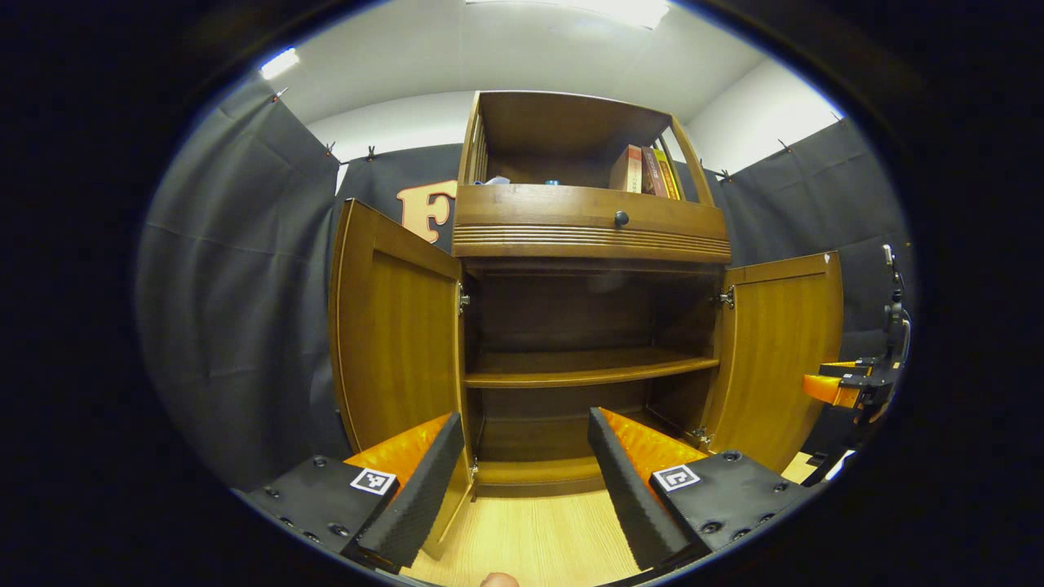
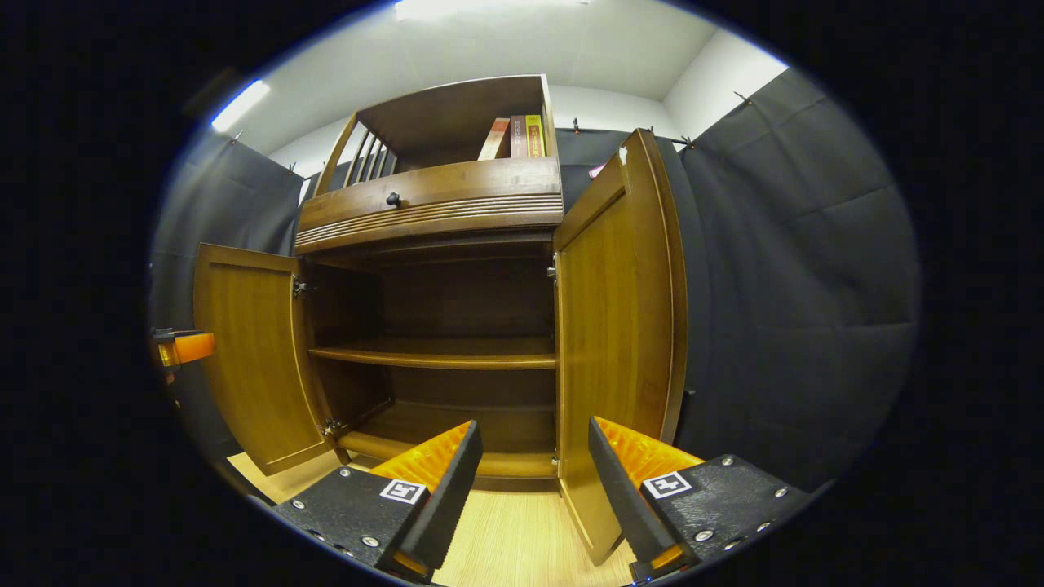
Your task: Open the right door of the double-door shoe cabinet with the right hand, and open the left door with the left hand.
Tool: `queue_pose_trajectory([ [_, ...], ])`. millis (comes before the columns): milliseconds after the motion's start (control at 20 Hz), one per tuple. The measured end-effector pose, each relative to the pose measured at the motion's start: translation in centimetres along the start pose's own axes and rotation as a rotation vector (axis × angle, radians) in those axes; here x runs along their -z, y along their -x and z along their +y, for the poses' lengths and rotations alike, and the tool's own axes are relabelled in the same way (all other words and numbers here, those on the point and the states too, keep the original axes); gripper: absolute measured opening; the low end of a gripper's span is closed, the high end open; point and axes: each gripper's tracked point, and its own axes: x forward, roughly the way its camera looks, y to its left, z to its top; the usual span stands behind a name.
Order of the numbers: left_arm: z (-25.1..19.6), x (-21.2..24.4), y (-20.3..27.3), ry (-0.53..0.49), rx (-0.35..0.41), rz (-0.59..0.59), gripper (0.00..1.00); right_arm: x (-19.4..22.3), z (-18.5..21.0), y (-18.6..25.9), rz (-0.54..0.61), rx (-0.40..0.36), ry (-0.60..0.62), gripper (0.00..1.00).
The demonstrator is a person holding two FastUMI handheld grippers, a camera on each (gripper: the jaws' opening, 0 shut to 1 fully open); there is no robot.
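Observation:
The wooden shoe cabinet (image 1: 591,236) stands with both doors swung outward. In the left gripper view the left door (image 1: 395,326) hangs beside my left gripper (image 1: 522,481), which is open with nothing between its fingers. The door's lower edge sits just behind the left finger. The right door (image 1: 779,350) stands open at the right, with the right gripper (image 1: 848,387) past it. In the right gripper view the right door (image 2: 620,326) rises close above my open right gripper (image 2: 534,481), and the left door (image 2: 253,350) is open with the left gripper (image 2: 183,346) beside it.
Inside, a bare shelf (image 1: 587,367) crosses the cabinet. Above it is a drawer with a dark knob (image 1: 621,218), and books (image 1: 644,171) lean in the top shelf. Pale wood floor (image 1: 530,538) lies in front. Black cloth walls close in on both sides.

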Motion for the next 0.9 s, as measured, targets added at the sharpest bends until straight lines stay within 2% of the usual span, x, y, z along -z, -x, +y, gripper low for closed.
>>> queue_pose_trajectory([
  [250, 0.3, 0.1, -0.1, -0.003, -0.005, 0.000, 1.00, 0.0, 0.5, -0.4, 0.003, -0.006, 0.005, 0.75],
  [300, 0.3, 0.1, -0.2, -0.002, -0.009, 0.000, 1.00, 0.1, 0.6, -0.4, 0.003, -0.006, 0.004, 0.82],
  [400, 0.8, 0.3, -0.2, -0.003, -0.026, 0.001, 1.00, 0.2, 0.8, -0.5, 0.005, -0.008, 0.001, 0.82],
  [450, 1.1, 0.4, -0.3, -0.001, -0.032, 0.003, 1.00, 0.2, 0.8, -0.5, 0.006, -0.010, 0.001, 0.77],
  [500, 1.4, 0.7, -0.6, 0.005, -0.038, 0.006, 1.00, 0.2, 0.9, -0.5, 0.007, -0.011, 0.001, 0.82],
  [550, 1.5, 0.7, -0.6, 0.011, -0.041, 0.007, 1.00, 0.1, 0.9, -0.5, 0.006, -0.012, 0.002, 0.93],
  [900, 2.2, 1.1, -0.6, 0.006, -0.072, -0.002, 1.00, 0.3, 1.5, -1.0, 0.005, -0.027, -0.006, 0.93],
])
